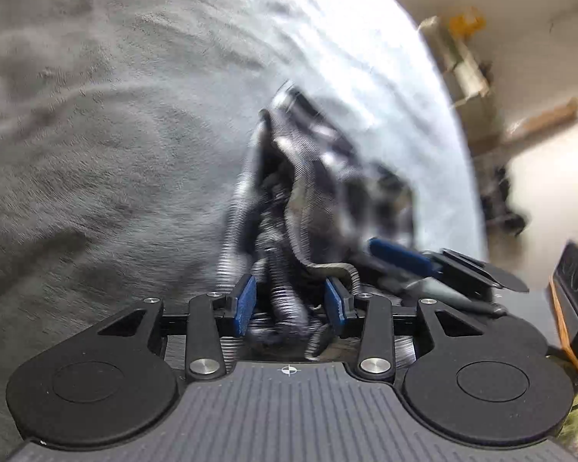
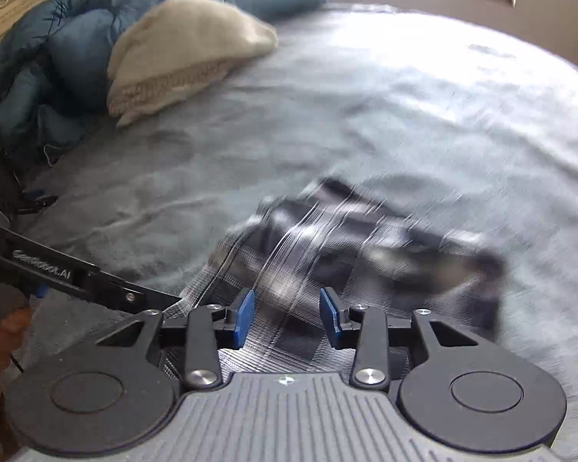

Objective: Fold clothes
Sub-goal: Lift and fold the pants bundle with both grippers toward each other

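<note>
A: Item one, the left gripper [image 1: 289,304]. Blue pads [image 1: 244,306] part-way apart, bunched cloth crowding the gap between them. Gripping or just pushed in?

B: Cannot tell. The cloth fills the gap, but the view is smeared and I see no pinch line. The right gripper [image 2: 287,317] is the same entry: its pads [image 2: 244,315] stand apart with fabric lying under and between them, and whether they bear on it does not show.

A: Item two, the garment.

B: One plaid garment [image 2: 366,254], dark checks with pale stripes, lying crumpled on the grey bedspread [image 2: 404,115] near the bed's near edge. From the left wrist view it is heaped up in ridges [image 1: 308,192], not flat. What kind of garment it is, the blur hides.

A: Handling?

B: By my judgement: light, thin, limp woven stuff. It will sag and drag, and the napped cover may tug at it. Best taken at a hem, seam or corner, one layer only, so it spreads when lifted; a fistful from the middle only makes a tighter heap.

A: Item three, poses.

B: Both tools low and close together, pointed across the bed. The right one's finger shows in the left view [image 1: 400,256], crossing just beside the heap; the left tool's body [image 2: 77,273] shows at the right view's left, with the person's hand [image 2: 4,331] behind it.

A: Remainder?

B: Beige pillow [image 2: 185,54] and blue quilt [image 2: 57,50], well apart at the head.
</note>
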{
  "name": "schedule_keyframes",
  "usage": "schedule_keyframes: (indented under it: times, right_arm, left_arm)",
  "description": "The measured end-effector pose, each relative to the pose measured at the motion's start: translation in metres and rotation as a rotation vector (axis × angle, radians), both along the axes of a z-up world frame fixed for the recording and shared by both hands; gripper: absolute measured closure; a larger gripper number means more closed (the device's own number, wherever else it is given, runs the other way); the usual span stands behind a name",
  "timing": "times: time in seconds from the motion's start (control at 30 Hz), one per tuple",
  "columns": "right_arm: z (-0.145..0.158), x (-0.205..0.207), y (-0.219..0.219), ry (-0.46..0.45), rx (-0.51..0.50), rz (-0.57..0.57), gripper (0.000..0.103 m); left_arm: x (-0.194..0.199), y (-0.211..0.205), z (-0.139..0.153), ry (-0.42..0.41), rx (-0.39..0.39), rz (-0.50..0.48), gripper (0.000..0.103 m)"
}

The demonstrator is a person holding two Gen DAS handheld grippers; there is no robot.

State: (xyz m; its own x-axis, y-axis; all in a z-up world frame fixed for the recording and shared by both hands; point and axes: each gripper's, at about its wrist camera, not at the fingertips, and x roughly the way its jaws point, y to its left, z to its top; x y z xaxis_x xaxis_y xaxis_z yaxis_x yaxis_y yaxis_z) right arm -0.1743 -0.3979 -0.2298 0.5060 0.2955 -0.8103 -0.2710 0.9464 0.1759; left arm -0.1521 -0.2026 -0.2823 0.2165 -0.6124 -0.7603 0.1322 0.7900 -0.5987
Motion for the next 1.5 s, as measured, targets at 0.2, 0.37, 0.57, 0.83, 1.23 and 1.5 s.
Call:
schedule_keyframes:
  times: [0.2, 0.37, 0.57, 0.83, 1.23, 1.5]
  right_arm:
    - [-0.019, -0.003, 0.012, 0.016, -0.035, -0.002, 0.061]
    - [0.003, 0.010, -0.028, -0.054, 0.048, -0.168, 0.061]
    - [-0.049, 0.064, -0.042, -0.022, 0.077, -0.242, 0.063]
    - [-0.015, 0.024, -0.154, -0.029, 0.337, -0.482, 0.032]
    - [-0.087, 0.031, -0.227, 0.224, 0.684, -0.546, 0.017]
    - [-0.105, 0.036, -0.229, 0.291, 0.786, -0.487, 0.018]
  left_arm:
    - [0.006, 0.004, 0.001, 0.007, 0.171, -0.024, 0.064]
    - [0.029, -0.007, 0.016, -0.083, 0.139, -0.024, 0.061]
    - [0.052, -0.036, -0.001, -0.106, 0.155, -0.036, 0.060]
    - [0.057, -0.022, 0.001, -0.110, 0.044, -0.065, 0.043]
    - [0.079, -0.042, -0.033, -0.063, -0.100, -0.146, 0.034]
    - [0.069, -0.036, -0.042, 0.059, -0.205, -0.198, 0.032]
